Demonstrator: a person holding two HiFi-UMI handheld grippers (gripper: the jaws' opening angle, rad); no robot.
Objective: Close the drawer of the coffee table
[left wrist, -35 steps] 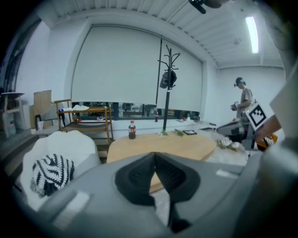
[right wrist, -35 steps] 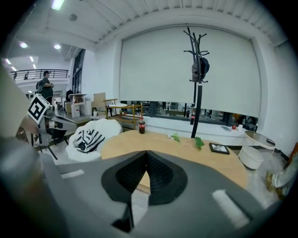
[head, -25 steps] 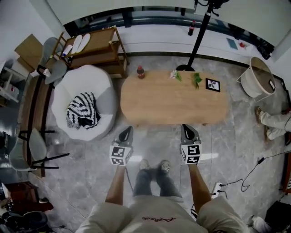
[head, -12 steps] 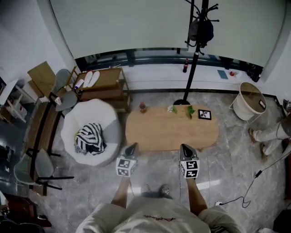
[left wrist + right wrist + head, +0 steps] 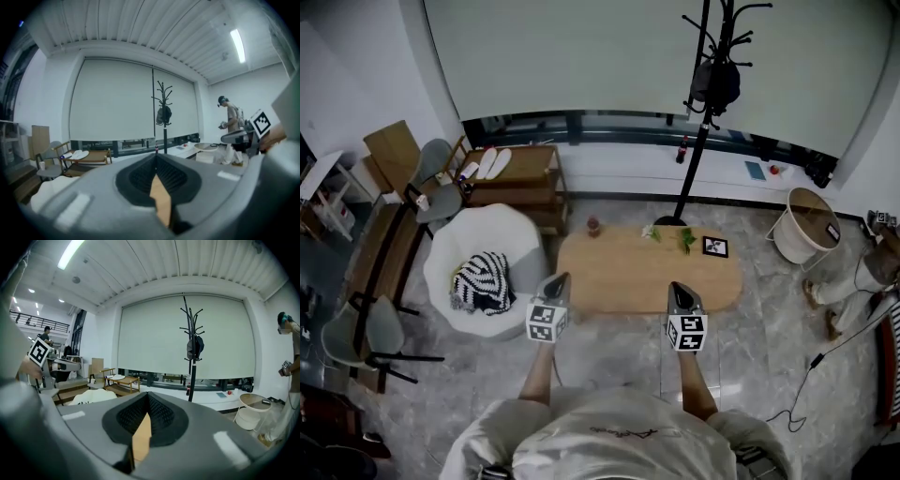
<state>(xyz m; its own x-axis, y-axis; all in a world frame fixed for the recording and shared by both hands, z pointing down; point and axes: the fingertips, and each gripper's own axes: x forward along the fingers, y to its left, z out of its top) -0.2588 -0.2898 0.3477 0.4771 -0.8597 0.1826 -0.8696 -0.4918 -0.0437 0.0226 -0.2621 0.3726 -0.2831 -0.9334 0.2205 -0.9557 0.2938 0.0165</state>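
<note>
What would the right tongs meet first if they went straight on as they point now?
Probably nothing near: the right tongs sit higher than the oval wooden coffee table, aimed toward the white window ledge; depth unclear.

The left arm (image 5: 540, 373) and the right arm (image 5: 693, 382) reach forward, side by side. The left tongs (image 5: 559, 280) and the right tongs (image 5: 679, 291) point ahead and a little down. Both have their jaws pressed together, with nothing held.
</note>
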